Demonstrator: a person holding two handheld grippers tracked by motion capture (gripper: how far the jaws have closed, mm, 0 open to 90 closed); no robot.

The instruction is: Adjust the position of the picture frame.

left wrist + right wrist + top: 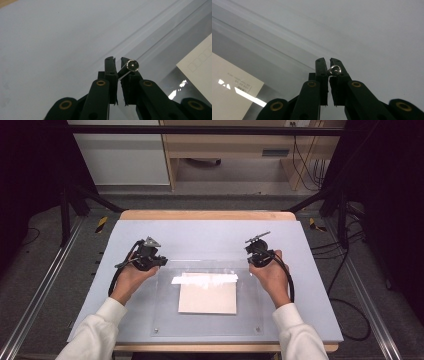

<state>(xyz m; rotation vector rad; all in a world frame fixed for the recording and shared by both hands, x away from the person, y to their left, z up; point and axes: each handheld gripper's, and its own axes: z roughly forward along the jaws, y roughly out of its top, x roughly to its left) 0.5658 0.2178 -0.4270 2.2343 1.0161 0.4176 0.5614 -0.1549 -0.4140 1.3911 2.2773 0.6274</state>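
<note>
Both grippers, left (117,60) and right (328,60), each clench a screw (132,65) (335,70) over the clear plate's (165,320) far corners; fastening remains.

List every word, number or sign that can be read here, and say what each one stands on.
Nothing can be read.
Card under the clear sheet: a few lines of small grey print near its corner in the right gripper view, too blurred to read.
Same card, left gripper view: a row of small empty printed boxes, no characters in them.
</note>
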